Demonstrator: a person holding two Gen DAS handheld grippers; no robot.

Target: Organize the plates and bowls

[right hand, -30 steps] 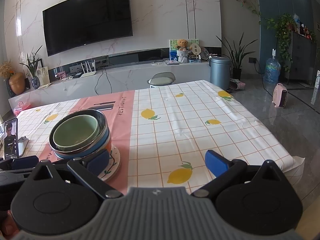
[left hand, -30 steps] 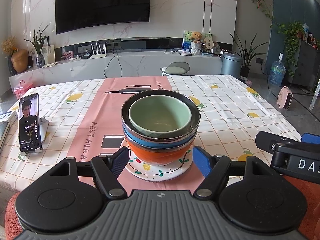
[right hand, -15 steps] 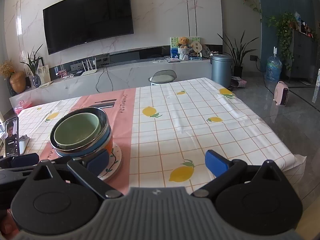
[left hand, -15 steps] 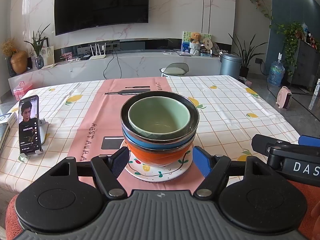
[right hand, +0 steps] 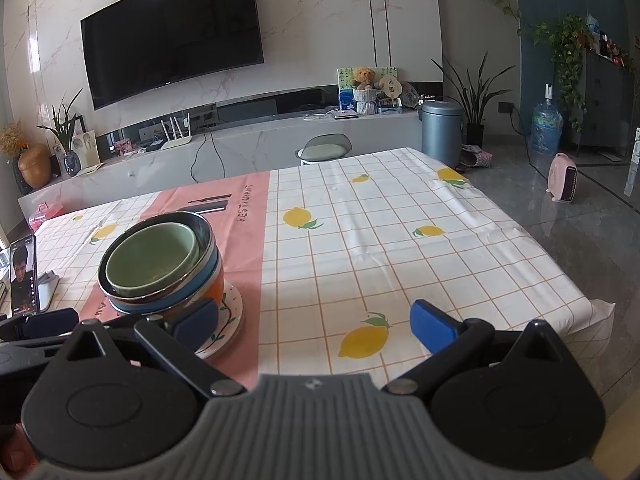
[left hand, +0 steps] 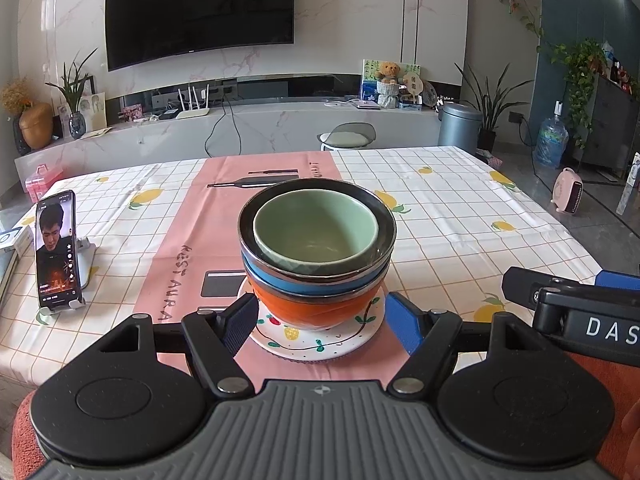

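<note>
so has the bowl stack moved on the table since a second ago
No. The bowl stack sits on the same plate, on the pink runner as before.

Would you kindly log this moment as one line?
left gripper: open, before nested bowl stack on white painted plate | right gripper: open, empty

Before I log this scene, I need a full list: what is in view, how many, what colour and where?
bowls: four nested; green, dark, blue, orange; on plate
plate: one, white, fruit pattern, on pink runner
phone: one, black, on stand, table's left
tablecloth: one, white checked, lemons
television: one, black, wall
bin: one, grey-blue, floor
water bottle: one, blue, floor
left hand-held gripper: black, blue pads, open around plate
right hand-held gripper: same, open, right of stack
</note>
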